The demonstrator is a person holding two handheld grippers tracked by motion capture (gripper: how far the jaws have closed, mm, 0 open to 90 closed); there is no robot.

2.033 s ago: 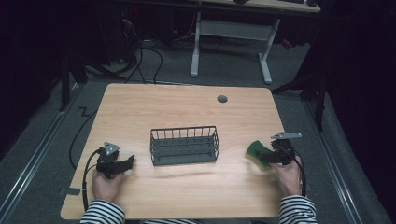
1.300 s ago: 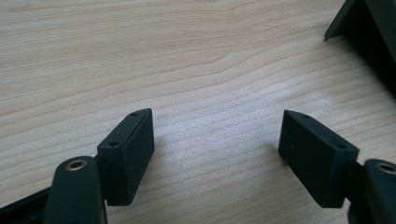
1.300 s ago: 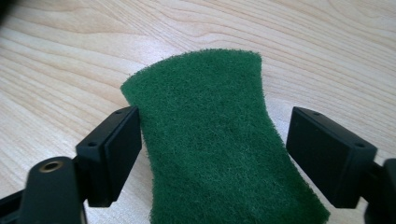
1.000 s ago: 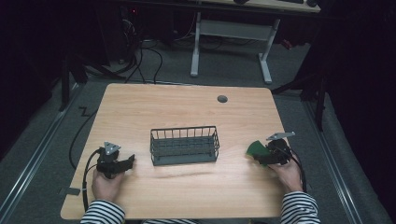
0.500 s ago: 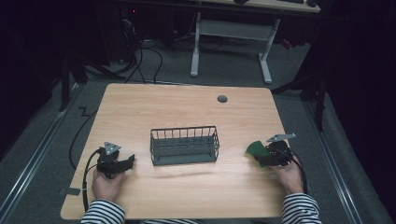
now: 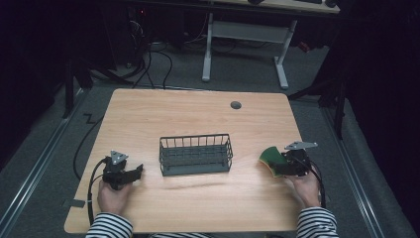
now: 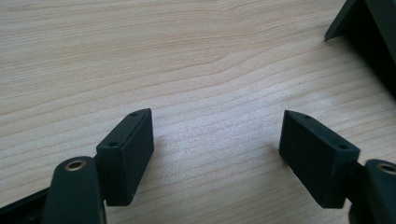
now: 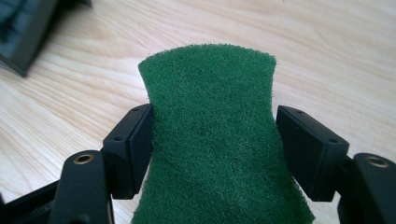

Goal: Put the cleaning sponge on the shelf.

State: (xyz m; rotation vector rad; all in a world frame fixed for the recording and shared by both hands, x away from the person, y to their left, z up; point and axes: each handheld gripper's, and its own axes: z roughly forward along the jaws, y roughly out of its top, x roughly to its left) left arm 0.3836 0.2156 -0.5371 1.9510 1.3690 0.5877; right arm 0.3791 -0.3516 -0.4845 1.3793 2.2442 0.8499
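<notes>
The right gripper [image 8: 212, 140] is clamping a green scouring pad [image 8: 212, 140] across its width, its jaws standing fairly wide because the pad fills the gap between them, and the pad's edges are pinching inward where the pads press (the jaws have just been closing a little onto it). In the high view the pad [image 6: 270, 158] is sitting at the right side of the counter [image 6: 198, 109], just off the right end of the wire basket [image 6: 195, 153] and apart from it, bowing upward out of the right gripper [image 6: 282, 166]. The left gripper [image 6: 130, 174] is resting near the basket's left end, its jaws wide open with nothing between them but bare wood. The step in hand is probably carrying the pad into the basket. Doing it well is going to mean keeping the squeeze steady, since the soft pad is giving under the jaws, lifting it clear of the basket's rim before crossing, and letting go only once it is hanging over the basket's floor.
</notes>
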